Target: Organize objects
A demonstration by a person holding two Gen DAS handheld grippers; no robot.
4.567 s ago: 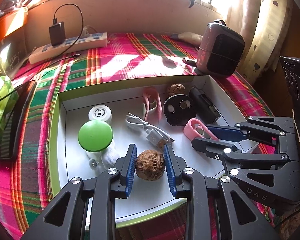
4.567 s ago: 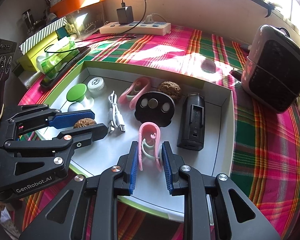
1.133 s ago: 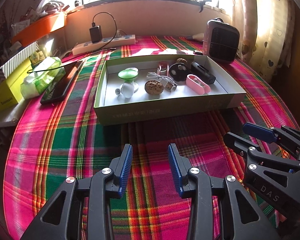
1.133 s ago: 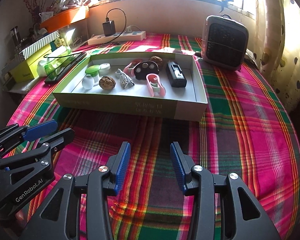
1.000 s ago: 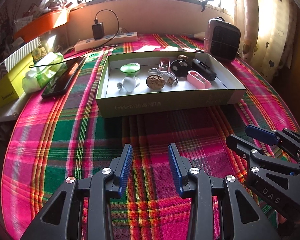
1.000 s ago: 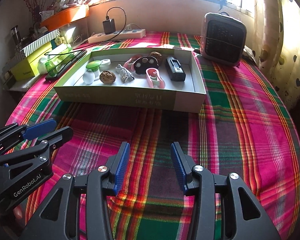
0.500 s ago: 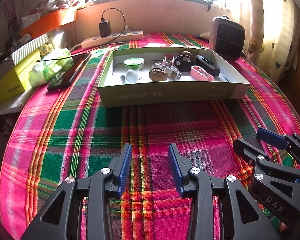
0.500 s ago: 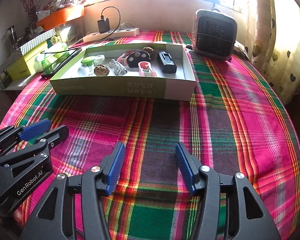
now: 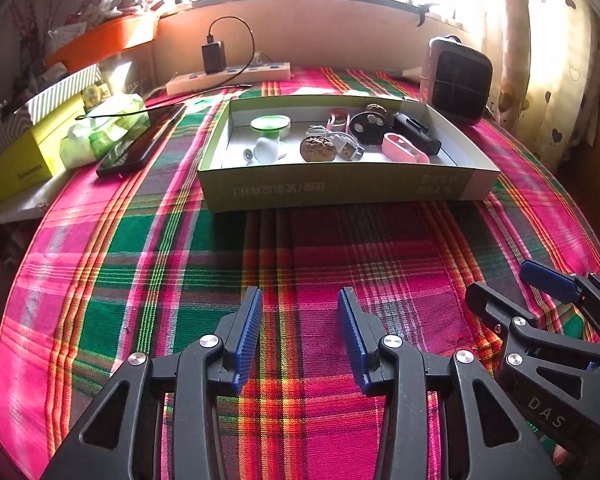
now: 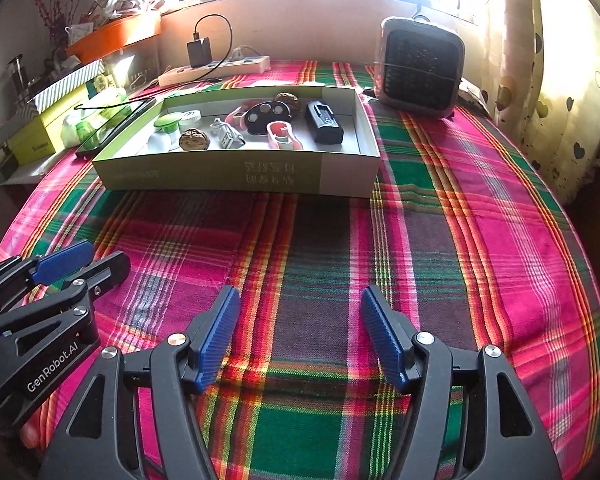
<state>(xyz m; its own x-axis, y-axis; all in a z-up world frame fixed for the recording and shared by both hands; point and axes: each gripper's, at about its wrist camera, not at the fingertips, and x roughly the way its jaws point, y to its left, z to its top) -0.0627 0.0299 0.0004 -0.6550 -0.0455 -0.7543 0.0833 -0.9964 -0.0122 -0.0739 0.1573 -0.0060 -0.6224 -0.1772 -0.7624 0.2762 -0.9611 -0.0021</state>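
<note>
I am holding both grippers back over the plaid cloth (image 10: pixel 440 240), well short of the box (image 9: pixel 340 190), and I judge the sorting step to be closing out: the walnut (image 9: pixel 318 149), the pink clip (image 9: pixel 404 150), the black battery pack (image 10: pixel 324 122), the green-capped piece (image 9: pixel 270 124) and the white cable plug (image 9: pixel 346 148) are all lying inside the box, none on the cloth that I can see. The left gripper (image 9: pixel 300 332) is standing released with nothing between its blue pads, and the right gripper (image 10: pixel 300 336) is spread wide and empty too; both have just been opening further. Compared with the earliest frames, where I was down in the box with the walnut between the left pads and the pink clip between the right ones, I am now pulled away and the box is sitting far ahead. The next move, if any is left, calls for checking the cloth for strays before reaching forward.
</note>
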